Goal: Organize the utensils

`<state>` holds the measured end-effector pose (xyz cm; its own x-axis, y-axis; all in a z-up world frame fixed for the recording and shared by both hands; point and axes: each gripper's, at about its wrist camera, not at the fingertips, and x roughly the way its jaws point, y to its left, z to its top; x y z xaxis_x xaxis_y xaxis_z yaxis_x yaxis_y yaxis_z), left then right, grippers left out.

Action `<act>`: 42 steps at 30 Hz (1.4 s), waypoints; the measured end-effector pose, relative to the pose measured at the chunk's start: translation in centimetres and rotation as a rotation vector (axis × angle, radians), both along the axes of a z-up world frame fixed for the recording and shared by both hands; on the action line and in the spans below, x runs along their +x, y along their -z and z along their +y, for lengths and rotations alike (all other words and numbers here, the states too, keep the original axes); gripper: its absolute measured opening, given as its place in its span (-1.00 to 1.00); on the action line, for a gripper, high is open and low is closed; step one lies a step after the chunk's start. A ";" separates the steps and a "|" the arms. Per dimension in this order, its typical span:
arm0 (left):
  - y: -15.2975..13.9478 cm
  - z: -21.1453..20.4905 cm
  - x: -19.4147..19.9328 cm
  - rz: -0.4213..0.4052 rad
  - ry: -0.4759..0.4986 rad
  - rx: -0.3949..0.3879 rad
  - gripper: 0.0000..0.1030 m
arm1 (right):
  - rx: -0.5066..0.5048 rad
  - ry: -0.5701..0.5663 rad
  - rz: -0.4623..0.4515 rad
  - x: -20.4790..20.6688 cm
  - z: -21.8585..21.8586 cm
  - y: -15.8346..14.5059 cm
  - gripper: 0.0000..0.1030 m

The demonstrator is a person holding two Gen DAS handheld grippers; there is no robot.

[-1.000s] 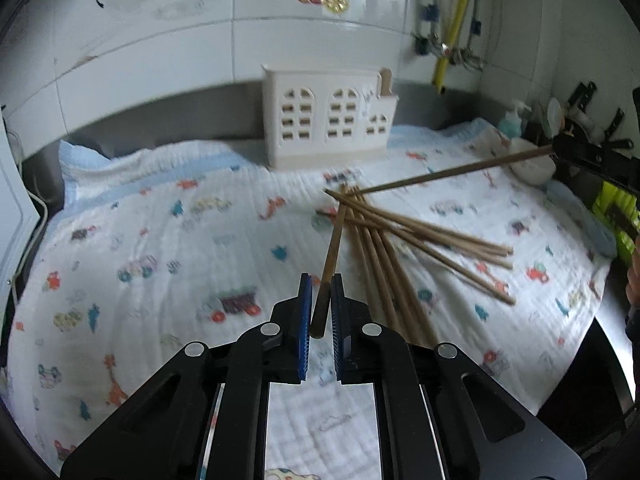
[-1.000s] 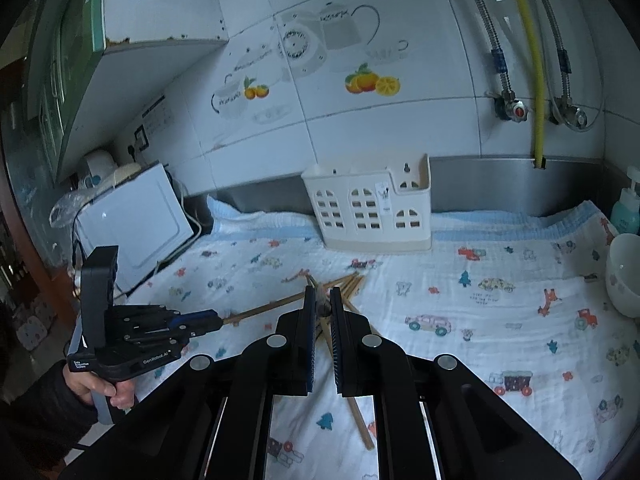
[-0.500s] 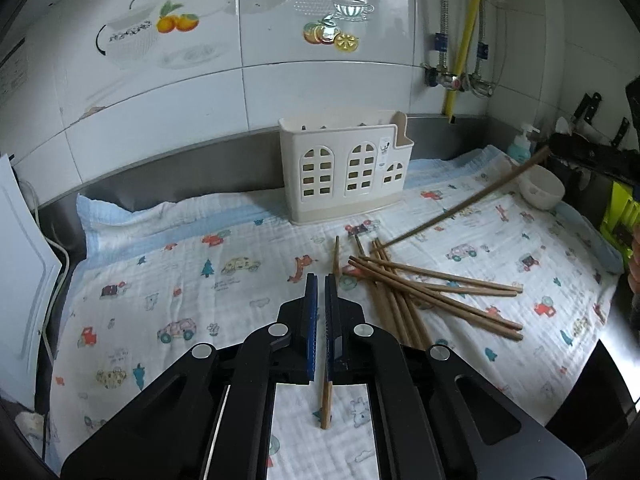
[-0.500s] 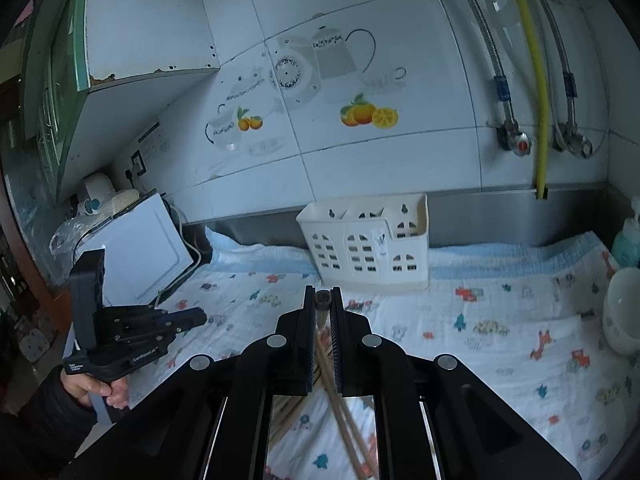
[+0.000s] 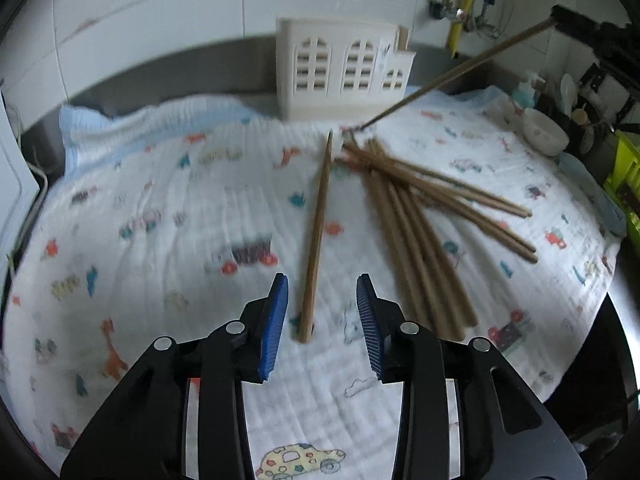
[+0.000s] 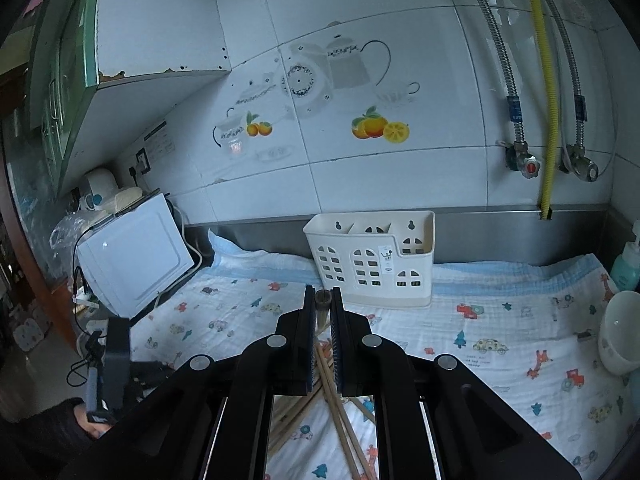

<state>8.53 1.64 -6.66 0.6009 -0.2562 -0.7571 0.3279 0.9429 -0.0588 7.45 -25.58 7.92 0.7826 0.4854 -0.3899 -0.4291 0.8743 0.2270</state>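
Observation:
A single wooden chopstick [image 5: 316, 240] lies on the printed cloth, its thick end between the jaws of my left gripper [image 5: 322, 312]. Those jaws are opening and the blue pads [image 5: 276, 320] stand clear of the stick. To its right lies a pile of several chopsticks [image 5: 420, 232]. My right gripper [image 6: 322, 308] is shut on the end of another chopstick [image 6: 322, 300], which slants down to the pile as a long raised chopstick [image 5: 460, 68] in the left wrist view. The white utensil holder [image 6: 372, 264] stands against the back wall, also the utensil holder [image 5: 344, 68].
A white bowl [image 6: 620, 336] and a soap bottle [image 6: 628, 264] stand at the right edge. A white appliance [image 6: 132, 256] with cables sits at the left. The printed cloth [image 5: 160, 220] covers the counter. A hand in a dark sleeve [image 6: 60, 428] holds the left gripper's handle.
My left gripper has sunk toward the cloth and its jaws have parted, leaving the single chopstick on the cloth. The right gripper has risen with its chopstick.

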 end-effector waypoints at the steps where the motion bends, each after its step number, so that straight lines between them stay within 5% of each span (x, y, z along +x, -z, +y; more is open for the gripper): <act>1: 0.4 0.1 0.1 0.007 -0.003 0.004 -0.30 | -0.004 -0.001 0.001 0.0 0.1 0.1 -0.87; 5: 1.5 0.2 0.6 0.029 -0.008 0.010 -0.34 | -0.008 0.000 0.002 0.0 0.1 0.2 -0.87; 15: 2.0 0.3 1.2 0.041 -0.037 0.030 -0.86 | -0.009 0.000 0.001 0.1 0.0 0.2 -0.87; 29: -7.6 1.2 1.6 -0.179 -0.038 -0.092 -0.89 | -0.033 0.011 -0.048 0.8 -0.4 -3.0 -0.87; 42: -11.3 -0.4 4.7 -0.284 -0.004 -0.108 -0.89 | -0.079 0.035 -0.105 3.1 -0.6 -7.2 -0.87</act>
